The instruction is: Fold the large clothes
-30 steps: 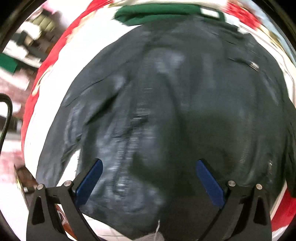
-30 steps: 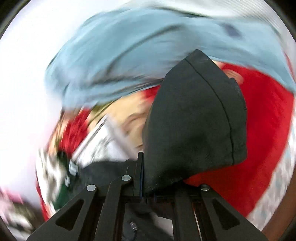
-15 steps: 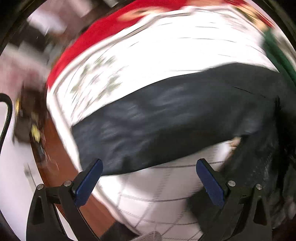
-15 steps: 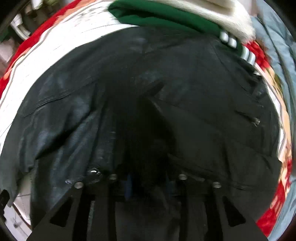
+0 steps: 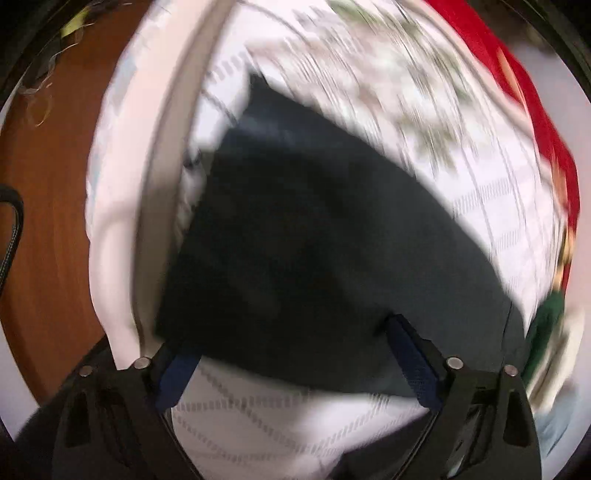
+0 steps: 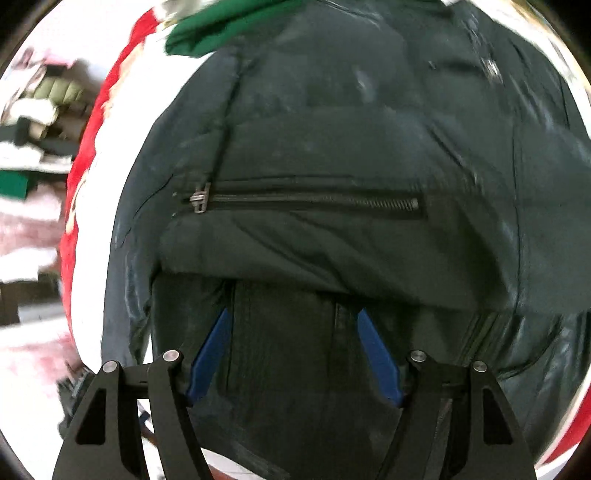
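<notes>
A black leather jacket (image 6: 332, 147) with a zipped pocket (image 6: 306, 201) lies spread on the bed and fills the right wrist view. My right gripper (image 6: 293, 350) hovers close over a folded-in part of it. Its jaws are opening, with jacket cloth beneath and between the blue pads (image 6: 210, 354), which do not press on it. In the blurred left wrist view a dark part of the jacket (image 5: 314, 240) reaches toward the bed's edge. My left gripper (image 5: 295, 358) points down over its near end. Its jaws are closing but still stand wide, apart from the cloth.
The white patterned bedspread (image 5: 277, 417) has a red border (image 5: 546, 129). A green garment (image 6: 221, 29) lies beyond the jacket. Brown wooden floor (image 5: 48, 184) shows left of the bed, with a black cable (image 5: 14, 229). Cluttered items (image 6: 33, 147) sit past the red edge.
The right gripper was shut on a black fold; it laid the fold on the jacket and opened. The left gripper swung from the jacket's body to its dark end near the bed edge.
</notes>
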Demonstrator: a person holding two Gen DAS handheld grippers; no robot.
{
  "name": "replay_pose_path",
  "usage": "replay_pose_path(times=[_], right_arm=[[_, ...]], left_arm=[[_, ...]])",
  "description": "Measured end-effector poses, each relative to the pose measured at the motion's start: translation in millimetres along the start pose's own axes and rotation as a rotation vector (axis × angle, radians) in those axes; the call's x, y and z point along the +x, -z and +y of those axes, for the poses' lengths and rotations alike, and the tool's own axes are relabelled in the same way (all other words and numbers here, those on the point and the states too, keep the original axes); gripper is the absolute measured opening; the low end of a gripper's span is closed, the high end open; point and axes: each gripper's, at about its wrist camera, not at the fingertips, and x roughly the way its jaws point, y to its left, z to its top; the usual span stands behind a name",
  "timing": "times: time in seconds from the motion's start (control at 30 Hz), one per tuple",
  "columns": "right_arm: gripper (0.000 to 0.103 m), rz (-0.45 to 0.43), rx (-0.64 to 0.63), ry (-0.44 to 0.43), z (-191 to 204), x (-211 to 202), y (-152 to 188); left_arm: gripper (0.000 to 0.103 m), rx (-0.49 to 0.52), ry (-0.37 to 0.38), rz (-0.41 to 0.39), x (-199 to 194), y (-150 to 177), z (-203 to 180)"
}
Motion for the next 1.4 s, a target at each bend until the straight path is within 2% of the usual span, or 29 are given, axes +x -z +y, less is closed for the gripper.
replay_pose_path(times=[0.07, 0.13, 0.17, 0.2, 0.23, 0.33, 0.43, 0.5, 0.57, 0.67, 0.73, 0.77, 0.8, 0.87, 0.93, 1.0, 1.13, 1.27, 1.33, 1.4], right_arm=[[0.073, -0.008, 0.035, -0.012, -2, 5, -3], [0.073, -0.023, 0.06, -0.024, 1, 8, -5], [0.073, -0.029, 0.068, -0.03, 4, 8, -6], [0.073, -0.038, 0.073, -0.033, 8, 8, -6], [0.073, -0.047, 0.078, -0.039, 12, 9, -6], [0.073, -0.062, 0.085, -0.059, 24, 10, -4], [0.073, -0.058, 0.09, -0.065, 28, 8, -6], [0.073, -0.051, 0.088, -0.057, 26, 7, -4], [0.073, -0.041, 0.087, -0.042, 21, 7, -2], [0.073, -0.037, 0.101, -0.03, 17, 7, -1], [0.073, -0.035, 0.107, -0.023, 13, 7, -1], [0.073, -0.035, 0.105, -0.018, 13, 6, -1], [0.073, -0.034, 0.103, -0.013, 15, 8, -1], [0.073, -0.032, 0.102, -0.007, 15, 9, -1], [0.073, -0.032, 0.107, -0.001, 15, 10, -2], [0.073, -0.036, 0.119, 0.019, 16, 7, -2], [0.073, -0.064, 0.158, 0.076, 14, -8, -5], [0.073, -0.078, 0.184, 0.055, 9, -23, -9], [0.073, -0.083, 0.183, 0.063, 5, -28, -11], [0.073, -0.093, 0.186, 0.083, -2, -35, -14]], left_arm=[[0.075, -0.01, -0.005, -0.069, -5, -16, 1], [0.044, 0.033, -0.032, -0.14, -13, -28, -8], [0.036, 0.066, -0.05, -0.182, -19, -35, -14], [0.022, 0.093, -0.044, -0.213, -23, -39, -18], [0.015, 0.127, -0.018, -0.236, -28, -44, -23], [0.013, 0.207, 0.123, -0.303, -50, -62, -38], [0.013, 0.264, 0.248, -0.318, -57, -64, -37], [0.014, 0.283, 0.274, -0.309, -50, -58, -53], [0.019, 0.275, 0.316, -0.267, -30, -64, -45], [0.035, 0.204, 0.407, -0.129, 12, -74, -26], [0.037, 0.15, 0.484, -0.12, 15, -59, -28], [0.038, 0.153, 0.49, -0.131, 15, -54, -29], [0.038, 0.178, 0.466, -0.145, 16, -54, -37], [0.034, 0.247, 0.38, -0.193, 11, -53, -54], [0.012, 0.309, 0.293, -0.25, 0, -54, -67], [0.007, 0.365, 0.242, -0.299, -16, -57, -81], [0.006, 0.441, 0.236, -0.381, -57, -66, -101], [0.005, 0.526, 0.232, -0.448, -93, -70, -128], [0.005, 0.6, 0.228, -0.486, -109, -59, -153], [0.005, 0.739, 0.216, -0.542, -129, -25, -186]])
